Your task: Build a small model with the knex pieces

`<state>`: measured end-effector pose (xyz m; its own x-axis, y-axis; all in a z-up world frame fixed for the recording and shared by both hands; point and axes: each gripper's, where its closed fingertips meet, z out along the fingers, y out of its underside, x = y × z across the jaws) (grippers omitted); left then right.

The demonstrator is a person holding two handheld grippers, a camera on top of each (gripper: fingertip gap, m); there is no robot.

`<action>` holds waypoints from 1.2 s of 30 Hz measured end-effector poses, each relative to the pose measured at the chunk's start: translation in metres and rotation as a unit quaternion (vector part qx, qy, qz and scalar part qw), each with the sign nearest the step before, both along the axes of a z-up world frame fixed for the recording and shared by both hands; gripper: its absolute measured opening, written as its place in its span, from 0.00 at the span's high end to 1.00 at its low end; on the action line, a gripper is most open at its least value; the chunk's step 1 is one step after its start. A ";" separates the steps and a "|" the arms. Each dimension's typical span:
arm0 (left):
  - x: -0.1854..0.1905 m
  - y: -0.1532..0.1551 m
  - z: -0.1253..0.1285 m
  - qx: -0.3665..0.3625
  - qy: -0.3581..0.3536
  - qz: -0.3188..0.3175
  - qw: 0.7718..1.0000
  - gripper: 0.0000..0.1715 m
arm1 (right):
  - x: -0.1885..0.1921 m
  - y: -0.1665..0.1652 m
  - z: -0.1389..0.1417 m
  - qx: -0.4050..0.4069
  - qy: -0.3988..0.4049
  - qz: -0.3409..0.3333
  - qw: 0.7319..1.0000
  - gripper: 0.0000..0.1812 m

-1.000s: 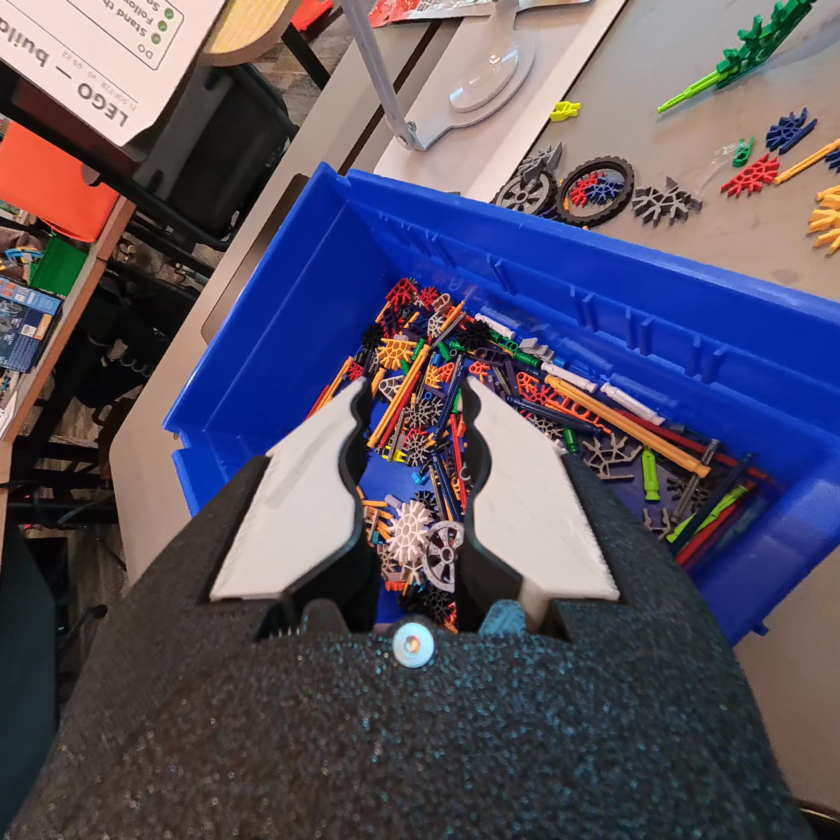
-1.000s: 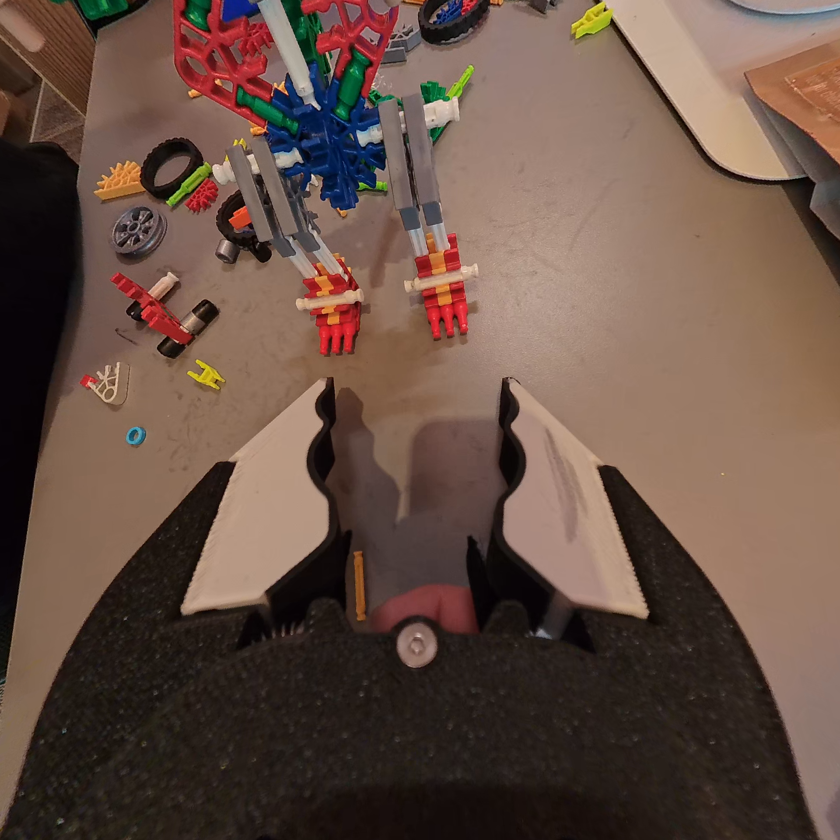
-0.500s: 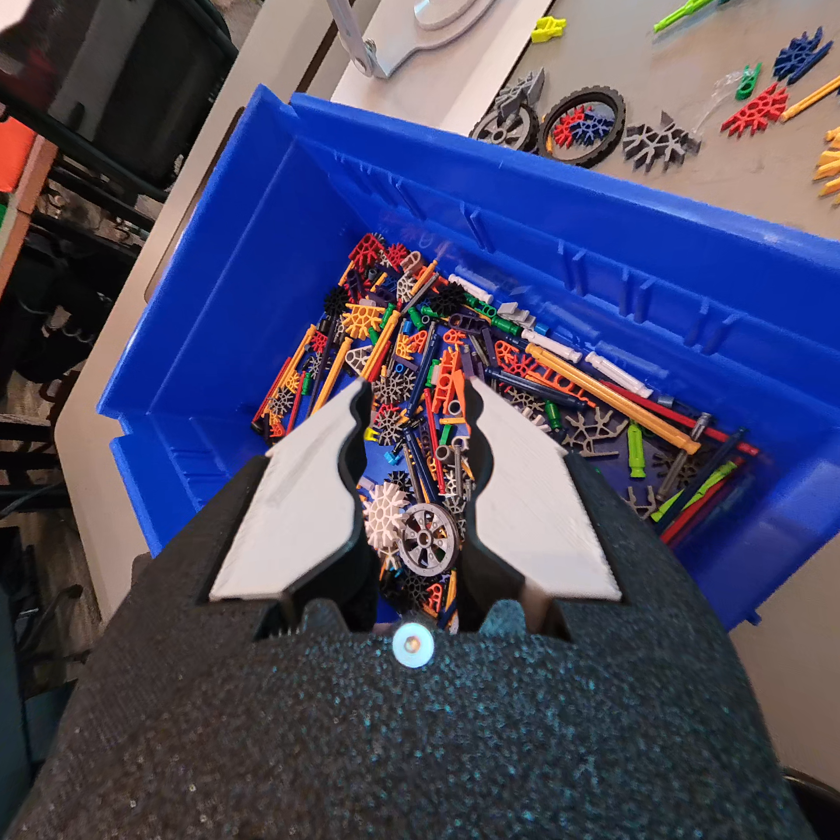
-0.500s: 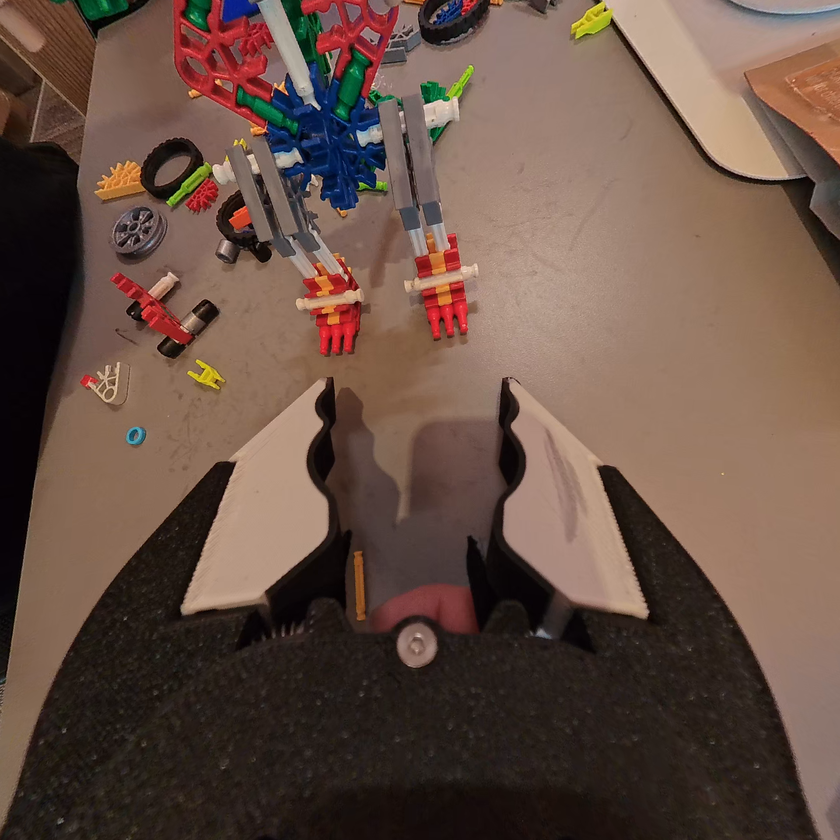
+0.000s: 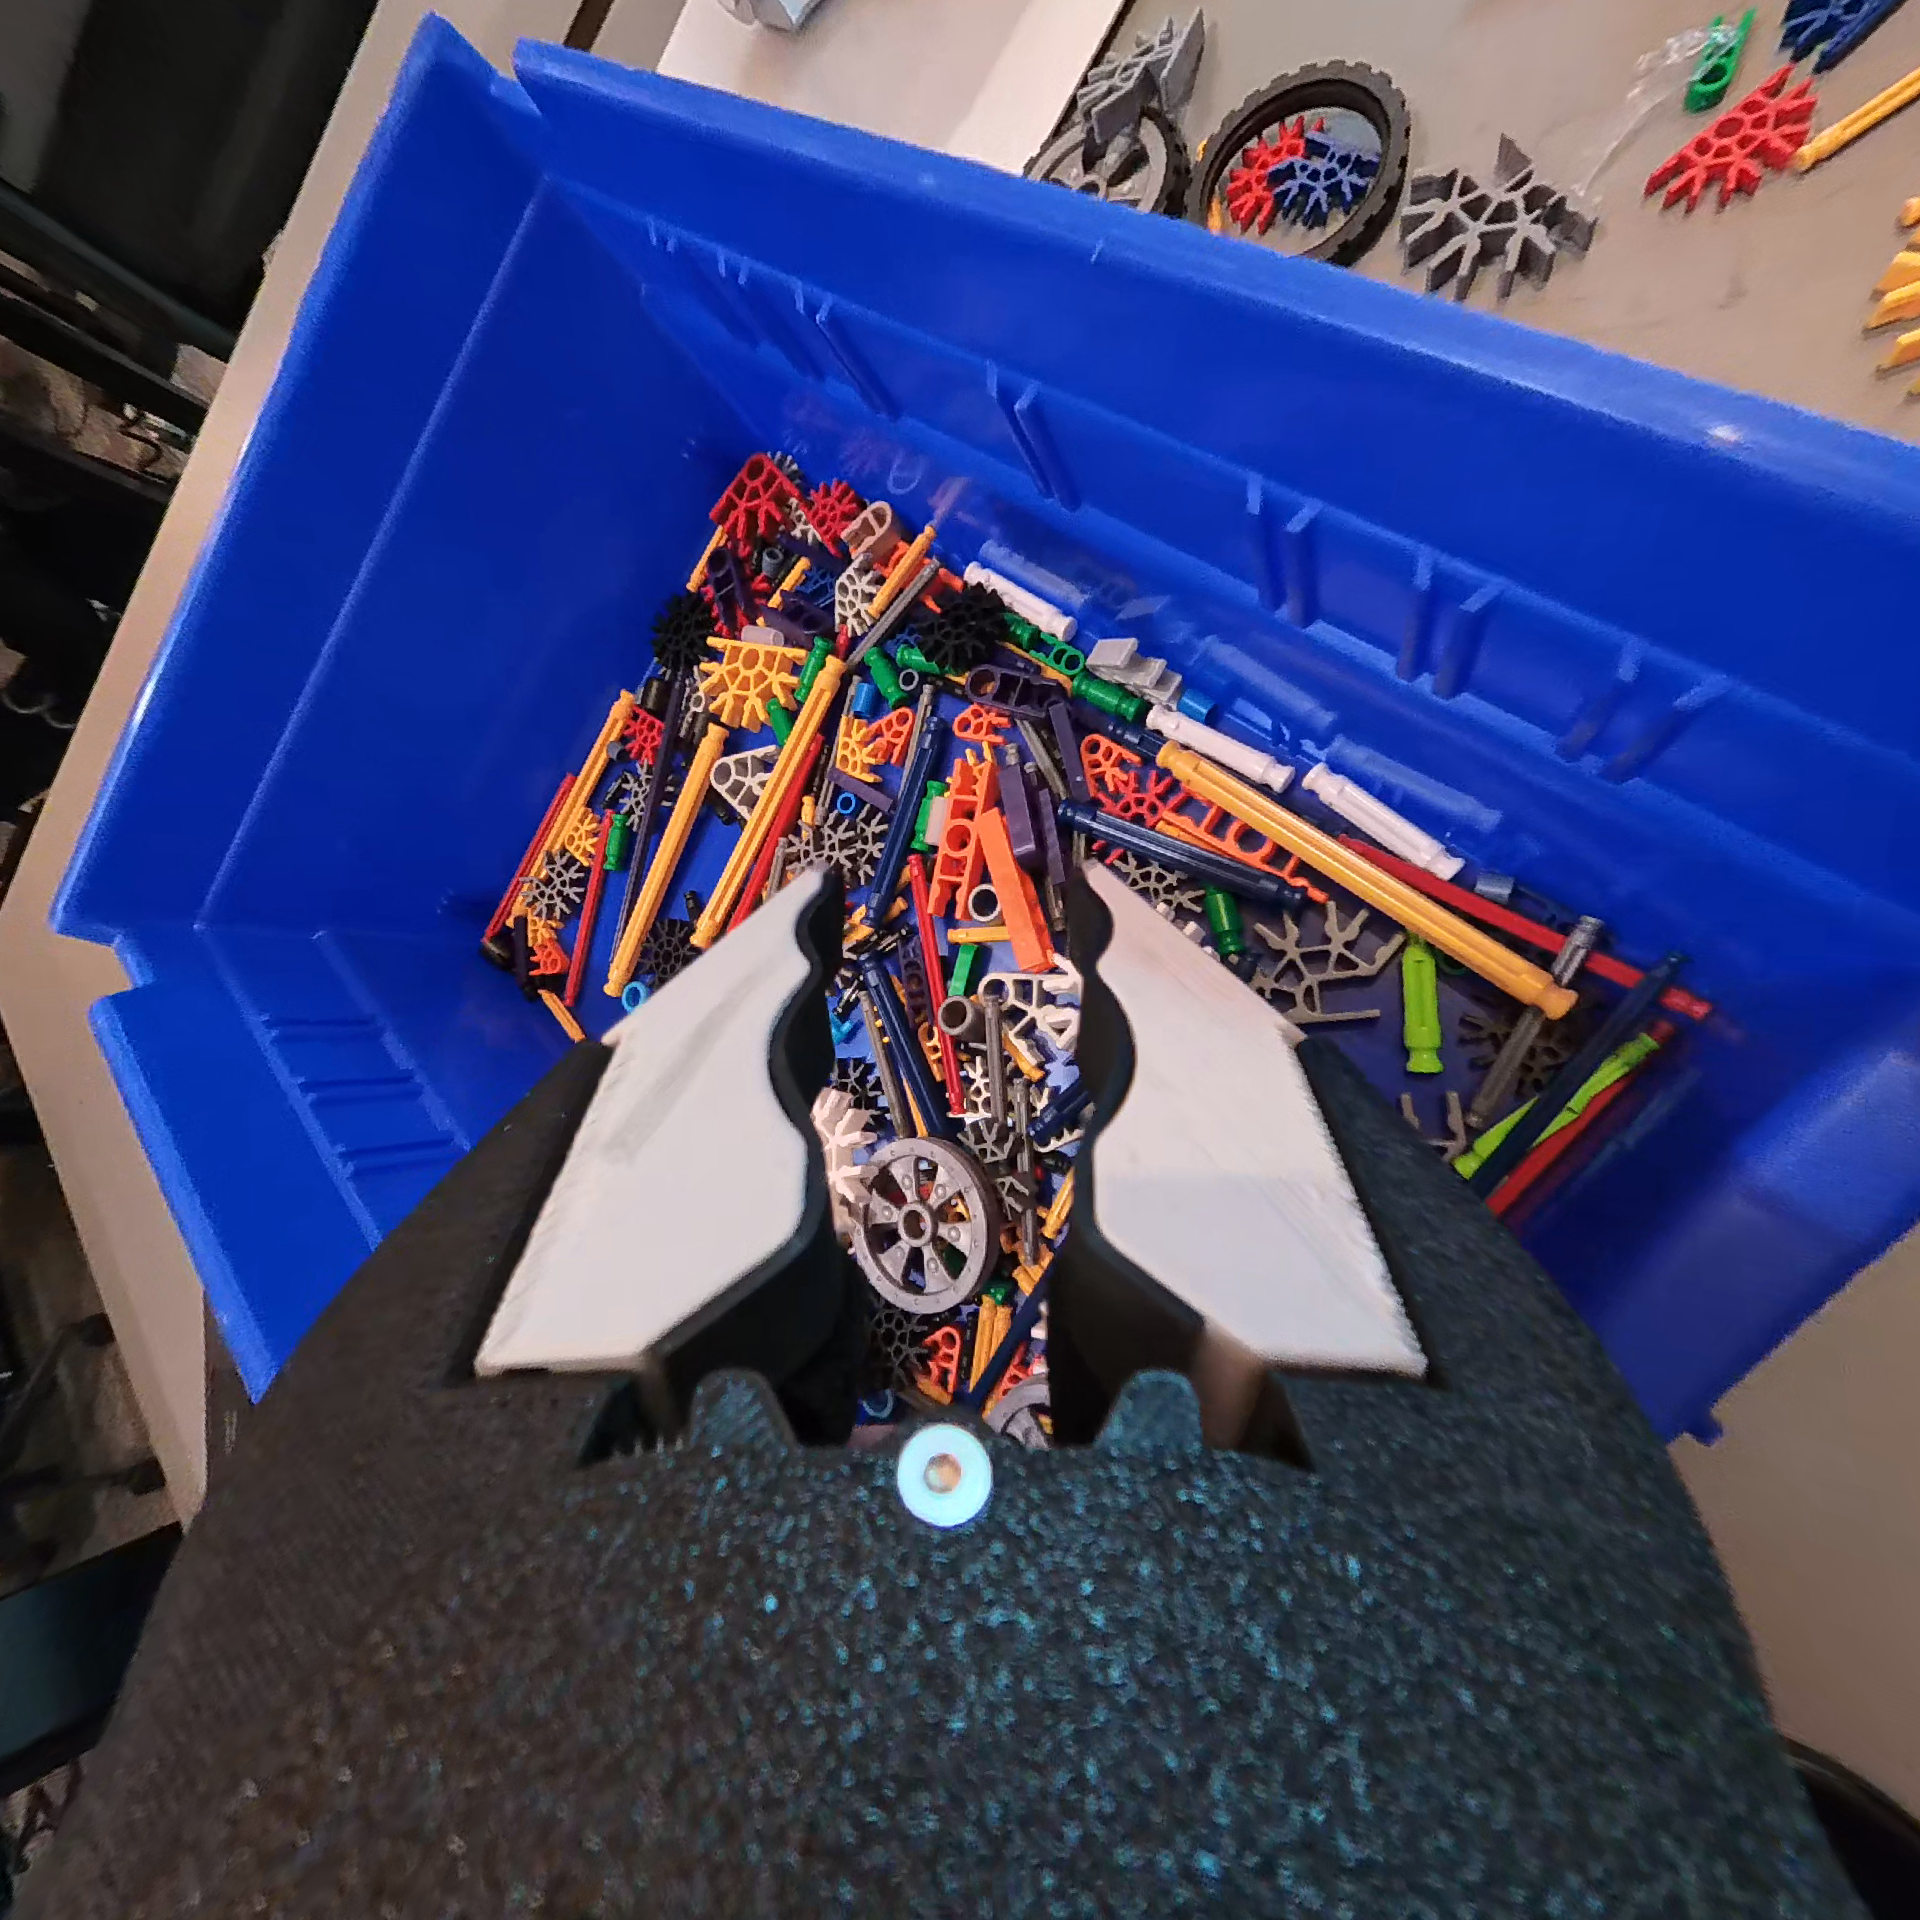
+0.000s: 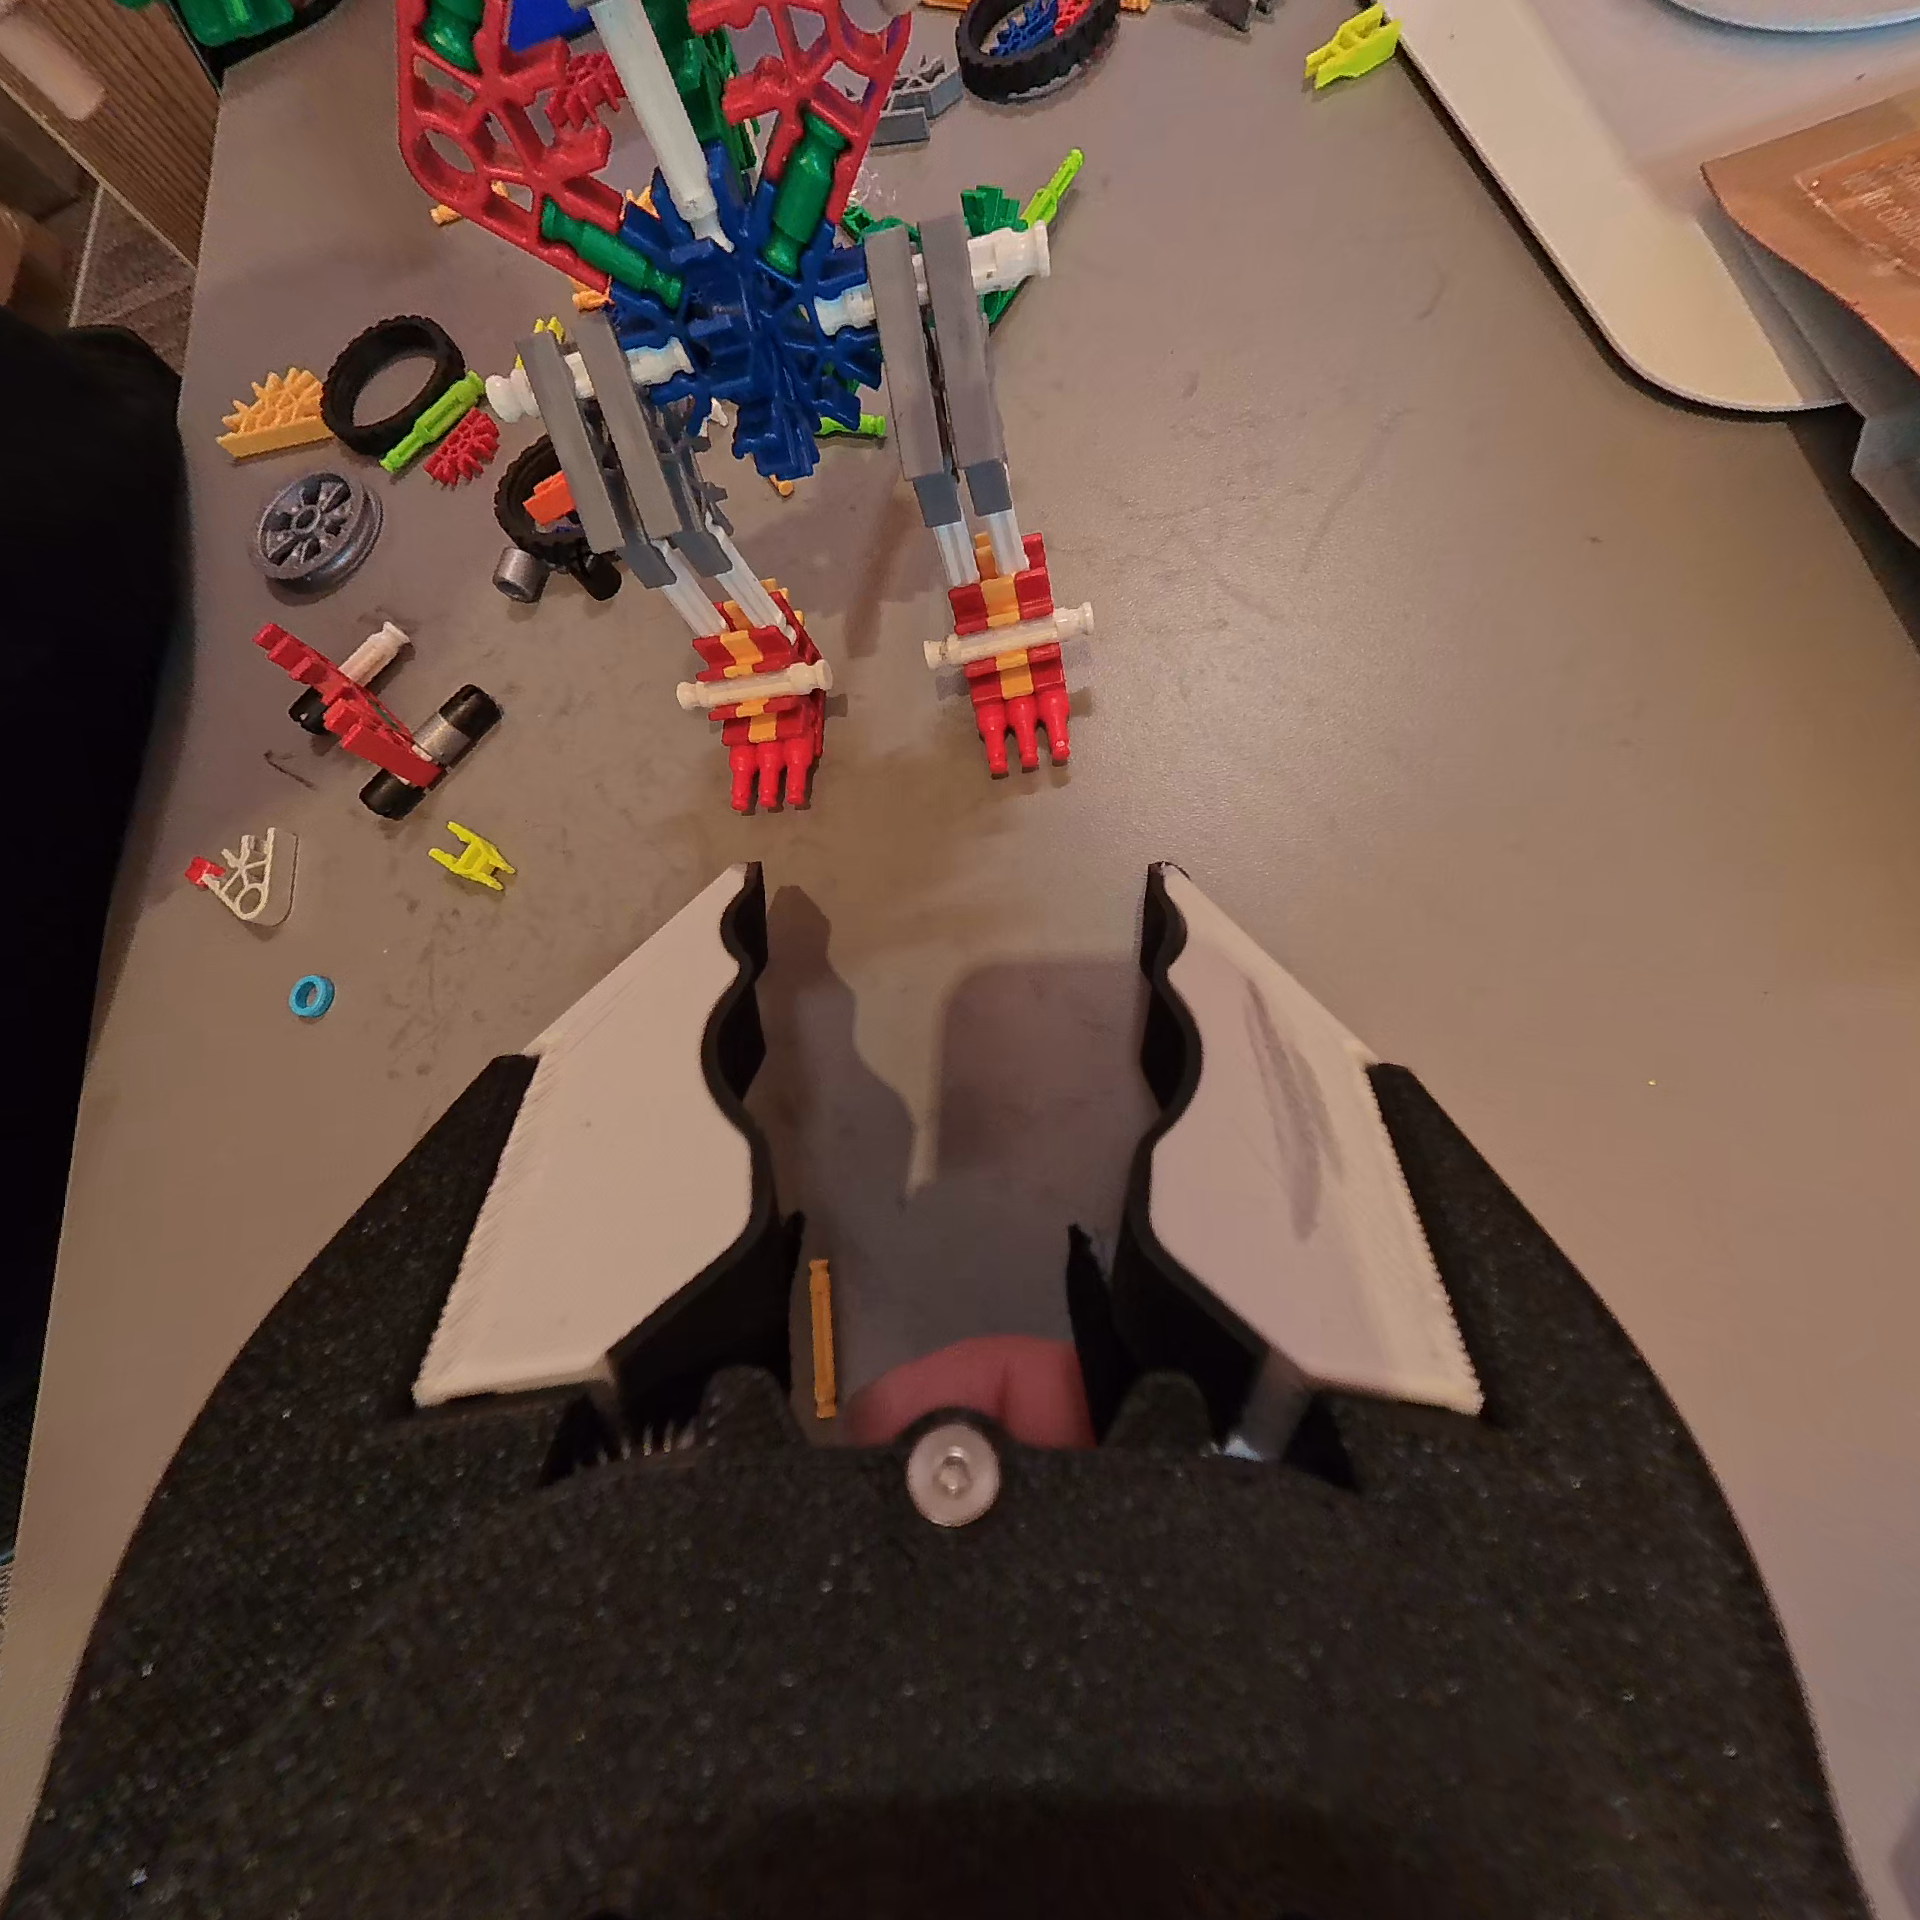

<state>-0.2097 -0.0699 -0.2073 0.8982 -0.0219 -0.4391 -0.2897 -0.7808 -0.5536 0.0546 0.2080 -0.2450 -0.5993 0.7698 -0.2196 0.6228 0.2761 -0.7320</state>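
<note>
the left claw (image 5: 951, 914) hangs over a blue bin (image 5: 436, 540) that sits by the surface's edge, its jaws parted and holding nothing. loose rods and connectors (image 5: 935, 790) fill the bin's floor, heaped toward its right end. a grey spoked wheel (image 5: 920, 1224) lies in the pile between the fingers, below them and not gripped.

the right claw (image 6: 956, 883) is spread wide and empty, low over the bare grey surface (image 6: 1403, 779). just ahead of its tips stand the two red feet (image 6: 769, 717) of a built model (image 6: 748, 312), apart from the fingers. a tyre (image 6: 390, 387), a grey wheel (image 6: 315, 528) and a blue ring (image 6: 311, 995) lie toward the surface's left edge.
</note>
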 end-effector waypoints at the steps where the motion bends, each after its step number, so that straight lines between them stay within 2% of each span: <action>1: 0.000 0.000 -0.001 -0.001 -0.001 0.001 1.000 0.76 | 0.000 0.000 0.000 0.000 0.000 0.000 1.000 0.60; 26: 0.002 -0.002 -0.009 -0.016 -0.022 0.009 1.000 0.76 | 0.000 0.001 0.000 -0.002 -0.001 0.000 1.000 0.60; 36: 0.007 -0.006 -0.022 -0.046 -0.041 0.005 0.998 0.75 | 0.000 0.000 0.000 -0.002 -0.001 0.000 1.000 0.60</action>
<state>-0.2023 -0.0755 -0.2297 0.9312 -0.0494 -0.3611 -0.2386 -0.8315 -0.5016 0.0547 0.2085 -0.2447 -0.5988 0.7691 -0.2233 0.6238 0.2731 -0.7323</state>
